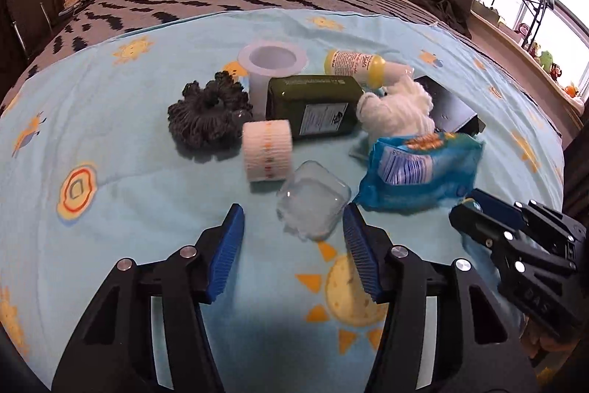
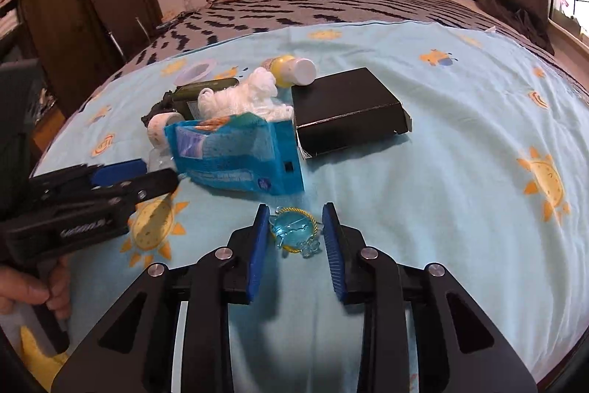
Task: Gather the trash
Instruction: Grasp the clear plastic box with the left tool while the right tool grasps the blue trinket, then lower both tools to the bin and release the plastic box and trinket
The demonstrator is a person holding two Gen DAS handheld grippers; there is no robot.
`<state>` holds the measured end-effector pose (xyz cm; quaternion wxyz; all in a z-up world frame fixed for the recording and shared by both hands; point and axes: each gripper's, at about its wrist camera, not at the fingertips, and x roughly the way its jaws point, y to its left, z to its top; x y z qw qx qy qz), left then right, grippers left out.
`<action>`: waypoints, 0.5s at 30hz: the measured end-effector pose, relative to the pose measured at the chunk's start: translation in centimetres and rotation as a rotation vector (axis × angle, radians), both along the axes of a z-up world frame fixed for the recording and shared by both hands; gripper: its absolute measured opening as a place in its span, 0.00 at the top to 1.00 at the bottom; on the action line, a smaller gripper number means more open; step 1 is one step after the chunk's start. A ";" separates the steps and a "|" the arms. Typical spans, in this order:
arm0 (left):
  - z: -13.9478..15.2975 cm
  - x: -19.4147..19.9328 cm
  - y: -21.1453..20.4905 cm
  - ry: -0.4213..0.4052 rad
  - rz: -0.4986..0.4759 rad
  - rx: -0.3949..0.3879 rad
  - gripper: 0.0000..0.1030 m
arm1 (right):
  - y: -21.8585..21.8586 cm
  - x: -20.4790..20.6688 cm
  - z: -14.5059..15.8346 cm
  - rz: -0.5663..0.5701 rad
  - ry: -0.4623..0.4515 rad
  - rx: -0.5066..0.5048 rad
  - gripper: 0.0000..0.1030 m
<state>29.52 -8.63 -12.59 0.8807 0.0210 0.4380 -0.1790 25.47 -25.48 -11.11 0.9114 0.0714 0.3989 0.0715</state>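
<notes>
A clear plastic cup (image 1: 313, 199) lies on its side on the light blue blanket (image 1: 129, 194). My left gripper (image 1: 294, 212) stands open around its near end, the right pad close to it and the left pad well apart. In the right wrist view a small blue see-through trinket with a yellow cord (image 2: 294, 232) lies on the blanket between the pads of my right gripper (image 2: 296, 210), which touch its sides. A blue wipes packet (image 2: 239, 153) lies just beyond. My left gripper (image 2: 154, 172) reaches in from the left there.
Behind the cup lie a patterned white roll (image 1: 267, 150), a dark green bottle (image 1: 316, 105), a grey yarn bundle (image 1: 210, 116), a white tub (image 1: 272, 61), a yellow bottle (image 1: 357, 63), white fluff (image 1: 397, 109) and a black box (image 2: 349, 109). Pillows and a headboard stand far back.
</notes>
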 end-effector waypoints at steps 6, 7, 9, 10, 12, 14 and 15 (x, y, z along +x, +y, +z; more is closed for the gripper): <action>-0.1 0.7 -0.3 0.000 0.006 0.003 0.62 | 0.2 0.0 0.0 0.017 -0.010 -0.026 0.71; -0.1 0.7 -0.3 -0.001 0.008 0.003 0.67 | 0.2 0.0 0.0 0.019 -0.011 -0.031 0.71; 0.0 0.5 -0.3 -0.003 0.009 0.006 0.69 | 0.3 -0.3 0.0 0.022 -0.014 -0.043 0.71; 0.0 0.3 -0.3 -0.004 0.008 0.010 0.69 | 0.3 -0.4 0.1 0.024 -0.015 -0.050 0.71; 0.0 -0.4 -0.3 -0.011 0.004 0.022 0.69 | 0.4 -1.0 0.3 0.027 -0.019 -0.060 0.71; 0.2 -1.4 -0.1 -0.019 0.003 0.027 0.69 | 0.3 -1.4 0.5 0.031 -0.022 -0.060 0.71; 0.2 -1.8 0.0 -0.021 0.003 0.026 0.69 | 0.4 -1.8 0.6 0.036 -0.023 -0.061 0.71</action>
